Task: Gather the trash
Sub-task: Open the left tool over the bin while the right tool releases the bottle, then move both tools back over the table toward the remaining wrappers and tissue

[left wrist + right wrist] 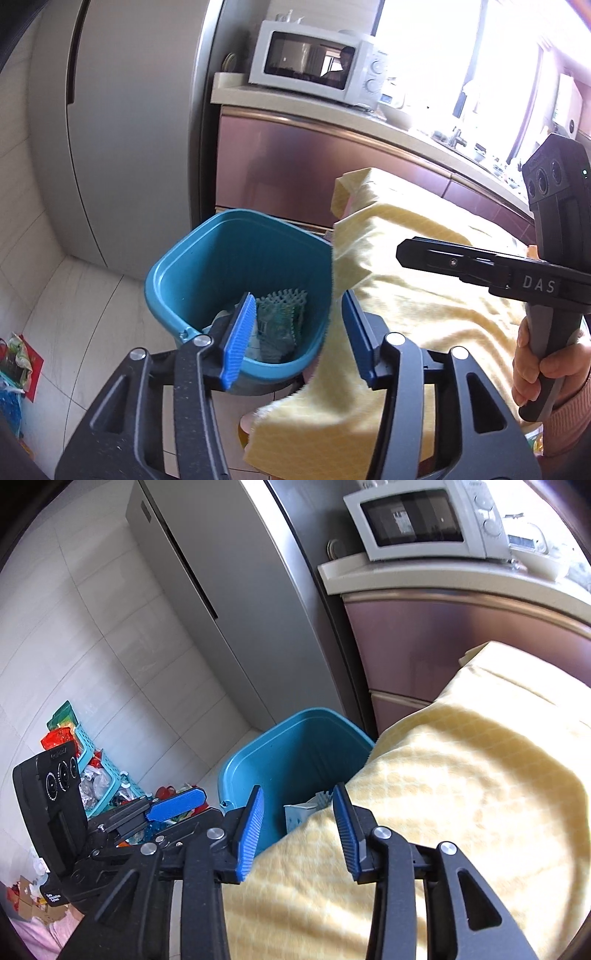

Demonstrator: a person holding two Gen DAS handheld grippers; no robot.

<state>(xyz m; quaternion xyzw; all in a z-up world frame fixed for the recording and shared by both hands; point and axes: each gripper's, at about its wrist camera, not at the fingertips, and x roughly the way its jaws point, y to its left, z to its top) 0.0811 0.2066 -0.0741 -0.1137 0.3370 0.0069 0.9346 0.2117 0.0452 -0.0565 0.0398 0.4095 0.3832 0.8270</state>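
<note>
Both grippers empty, jaws spread: left gripper, right gripper. Beyond the fingertips, trash lies in the bin, beside the yellow cloth edge, probably for easy drops.

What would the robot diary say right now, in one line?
left claw: open, empty, above blue bin | right claw: open, empty | bin: trash inside | yellow cloth: beside bin
</note>
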